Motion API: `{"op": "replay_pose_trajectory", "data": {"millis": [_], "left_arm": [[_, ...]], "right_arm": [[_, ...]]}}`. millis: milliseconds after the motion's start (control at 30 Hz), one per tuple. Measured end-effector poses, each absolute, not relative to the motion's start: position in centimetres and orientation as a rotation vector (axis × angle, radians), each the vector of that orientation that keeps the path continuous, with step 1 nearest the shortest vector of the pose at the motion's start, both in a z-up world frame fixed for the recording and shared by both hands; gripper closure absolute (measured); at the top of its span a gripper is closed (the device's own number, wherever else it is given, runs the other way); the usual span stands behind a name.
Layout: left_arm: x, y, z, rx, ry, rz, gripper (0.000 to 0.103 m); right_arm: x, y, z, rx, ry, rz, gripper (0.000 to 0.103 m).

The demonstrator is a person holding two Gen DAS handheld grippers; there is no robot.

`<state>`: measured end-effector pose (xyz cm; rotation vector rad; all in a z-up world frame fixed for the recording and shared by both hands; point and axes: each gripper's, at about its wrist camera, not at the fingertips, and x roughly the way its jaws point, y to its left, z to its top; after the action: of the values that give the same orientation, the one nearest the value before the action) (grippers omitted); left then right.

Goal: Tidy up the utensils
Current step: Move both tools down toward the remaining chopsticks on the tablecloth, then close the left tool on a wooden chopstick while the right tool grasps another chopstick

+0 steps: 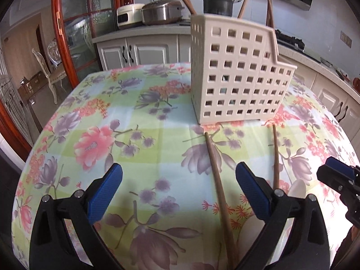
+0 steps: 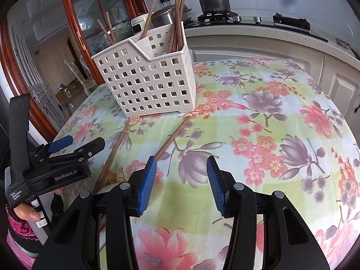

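Note:
A cream perforated utensil holder (image 1: pixel 236 74) stands on the floral tablecloth, with several wooden chopsticks upright in it (image 2: pixel 177 24). Two loose chopsticks lie on the cloth in front of it: one (image 1: pixel 219 186) runs between my left fingers toward the holder, the other (image 1: pixel 275 157) lies just right of them. My left gripper (image 1: pixel 178 191) is open and empty above the cloth. My right gripper (image 2: pixel 181 182) is open and empty; a chopstick (image 2: pixel 172 138) ends at its left finger. A white spoon (image 1: pixel 297 187) shows partly behind my left gripper's right finger.
The table (image 2: pixel 281 123) is round with a floral cloth. Behind it a counter carries a dark pot (image 2: pixel 214 0), a rice cooker and a silver pan. A glass door with a red frame (image 1: pixel 56 22) is at left. The other gripper (image 2: pixel 56 159) shows at left.

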<state>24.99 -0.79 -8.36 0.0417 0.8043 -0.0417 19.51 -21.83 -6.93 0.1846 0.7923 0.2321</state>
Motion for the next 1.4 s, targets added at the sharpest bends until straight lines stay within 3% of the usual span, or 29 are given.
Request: {"op": "replay_pose_trajectory", "data": {"millis": [233, 400, 467, 533, 700, 833, 1167, 1300, 1400], "left_arm": [[26.3, -2.0, -9.2, 0.071, 0.857, -0.063, 0.019], [27.0, -3.1, -10.1, 0.108, 0.897, -0.088, 0.039], [27.1, -3.3, -10.3, 0.106, 0.898, -0.094, 0.043], [27.0, -3.4, -10.2, 0.109, 0.899, -0.111, 0.050], [26.4, -3.9, -10.1, 0.129, 0.893, -0.162, 0.080], [25.8, -4.0, -10.2, 0.145, 0.883, -0.178, 0.093], [25.1, -0.9, -10.1, 0.093, 0.877, -0.169, 0.095], [24.7, 0.9, -9.8, 0.046, 0.868, -0.165, 0.095], [24.4, 2.0, -9.7, 0.018, 0.864, -0.165, 0.095]], "right_arm": [[19.8, -22.0, -7.2, 0.195, 0.803, 0.237, 0.057], [20.8, -21.8, -7.2, 0.181, 0.806, 0.226, 0.057], [21.3, -21.7, -7.2, 0.184, 0.813, 0.222, 0.057], [21.8, -21.7, -7.3, 0.183, 0.819, 0.213, 0.057], [22.6, -21.4, -7.8, 0.178, 0.844, 0.202, 0.061], [22.9, -20.7, -7.9, 0.173, 0.856, 0.218, 0.062], [24.6, -17.2, -8.7, 0.127, 0.922, 0.248, 0.064], [25.4, -15.5, -9.1, 0.058, 0.952, 0.219, 0.070], [26.0, -14.5, -9.1, 0.024, 0.960, 0.209, 0.080]]}}
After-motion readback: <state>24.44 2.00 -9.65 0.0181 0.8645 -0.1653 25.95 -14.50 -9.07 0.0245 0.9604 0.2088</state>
